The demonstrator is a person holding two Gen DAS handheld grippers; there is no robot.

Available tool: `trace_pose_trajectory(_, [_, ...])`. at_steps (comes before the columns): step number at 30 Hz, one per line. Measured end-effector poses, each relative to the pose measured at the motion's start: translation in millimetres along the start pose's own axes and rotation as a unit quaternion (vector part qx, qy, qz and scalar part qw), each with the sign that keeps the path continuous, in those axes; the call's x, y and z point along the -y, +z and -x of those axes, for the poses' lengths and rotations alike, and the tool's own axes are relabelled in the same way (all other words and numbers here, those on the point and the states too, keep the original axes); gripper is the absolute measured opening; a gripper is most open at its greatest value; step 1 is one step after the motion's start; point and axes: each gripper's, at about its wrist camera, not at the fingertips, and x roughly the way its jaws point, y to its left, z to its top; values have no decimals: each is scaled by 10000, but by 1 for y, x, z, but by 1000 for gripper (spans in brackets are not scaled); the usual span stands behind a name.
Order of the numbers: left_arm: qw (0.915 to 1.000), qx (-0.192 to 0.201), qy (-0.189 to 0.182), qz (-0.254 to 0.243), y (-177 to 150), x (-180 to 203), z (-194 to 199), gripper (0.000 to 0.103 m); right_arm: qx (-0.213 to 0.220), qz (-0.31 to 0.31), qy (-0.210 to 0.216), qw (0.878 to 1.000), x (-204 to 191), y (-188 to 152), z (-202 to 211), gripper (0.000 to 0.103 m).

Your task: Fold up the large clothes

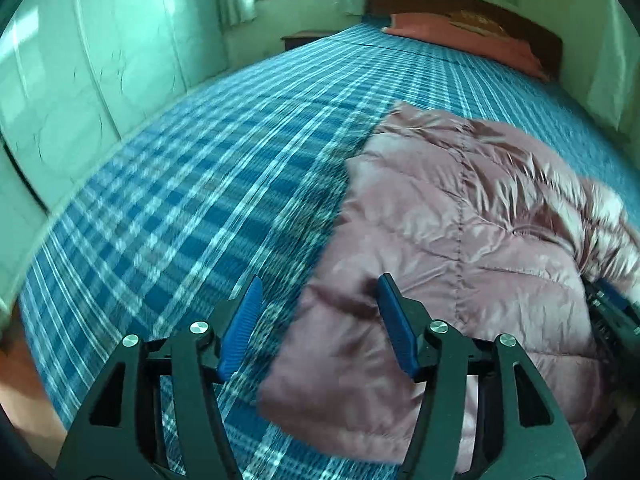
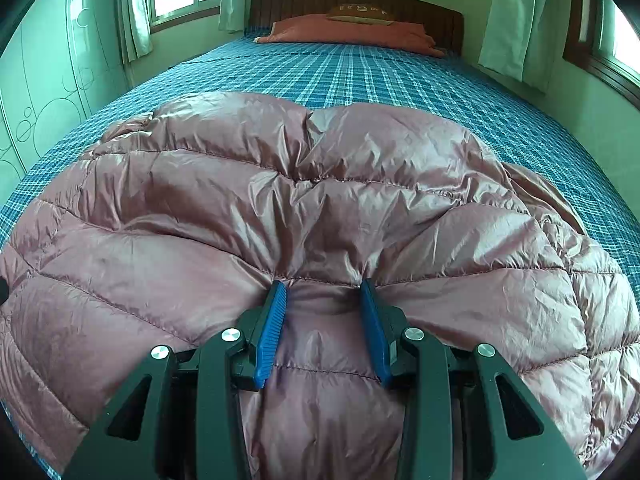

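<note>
My right gripper (image 2: 323, 292) pinches a bunched ridge of the pink puffer jacket (image 2: 320, 200) spread across the bed (image 2: 360, 68), while my left gripper (image 1: 318, 292), fingers apart and empty, hovers at its left edge.

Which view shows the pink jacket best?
The right wrist view: the jacket fills the frame, sharp, with a fold bunched between the right tool. The left wrist view is blurred and shows only its left part beside the open left tool.

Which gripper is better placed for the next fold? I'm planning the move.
Right, probably. The right gripper already pinches a ridge of the pink down jacket, while the left gripper hangs open at its edge, holding nothing.
</note>
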Motion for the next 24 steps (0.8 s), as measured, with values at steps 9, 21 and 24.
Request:
trace_pose_trajectory(9, [9790, -657, -1505, 1205, 6, -36, -31, 62, 3, 1, 5, 10000, 0, 0, 0, 39])
trace_pose_trajectory(21, [9249, -1215, -3044, 1928, 10, -35, -64, 69, 6, 0, 10, 10000, 1, 0, 0, 39])
trace_pose_trajectory(24, [9184, -1293, -3189, 1953, 13, -23, -70, 69, 7, 7, 7, 10000, 1, 0, -1, 39])
